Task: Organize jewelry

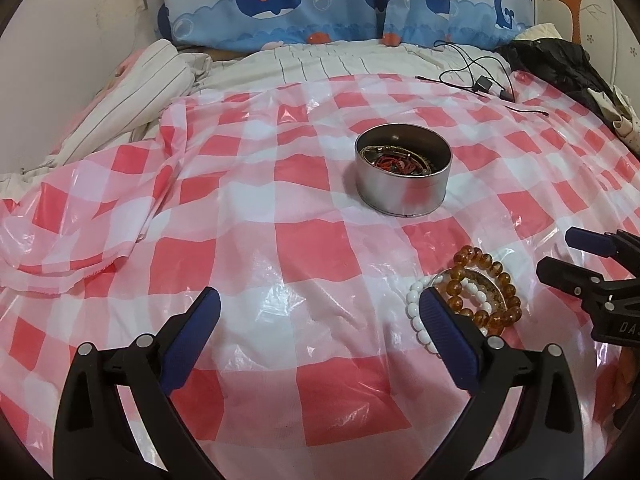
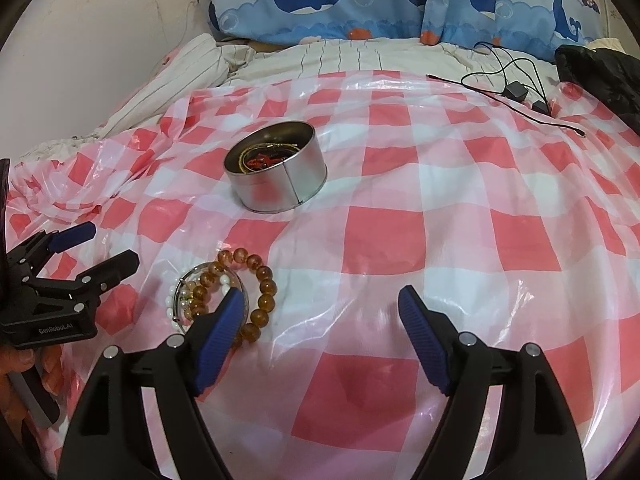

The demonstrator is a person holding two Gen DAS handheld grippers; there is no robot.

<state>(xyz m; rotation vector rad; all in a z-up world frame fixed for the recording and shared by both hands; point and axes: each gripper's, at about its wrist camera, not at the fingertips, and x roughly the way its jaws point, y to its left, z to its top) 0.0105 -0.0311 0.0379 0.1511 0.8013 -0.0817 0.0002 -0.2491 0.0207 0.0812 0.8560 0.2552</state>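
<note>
Left wrist view: your left gripper (image 1: 320,304) hangs released over the red-and-white checked plastic sheet (image 1: 248,248) on the bed; the amber and white bead bracelets (image 1: 472,292) lie beside its right finger, the round metal tin (image 1: 404,184) mid-sheet.

Right wrist view: your right gripper (image 2: 320,300) is released, empty, jaws not touching the bracelets; whale-print pillows (image 2: 360,4) line the bed's far edge.

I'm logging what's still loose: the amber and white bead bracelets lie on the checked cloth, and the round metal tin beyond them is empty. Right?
Not quite. The tin already holds jewelry, red pieces showing in the left wrist view. The bracelets do lie on the cloth.
</note>
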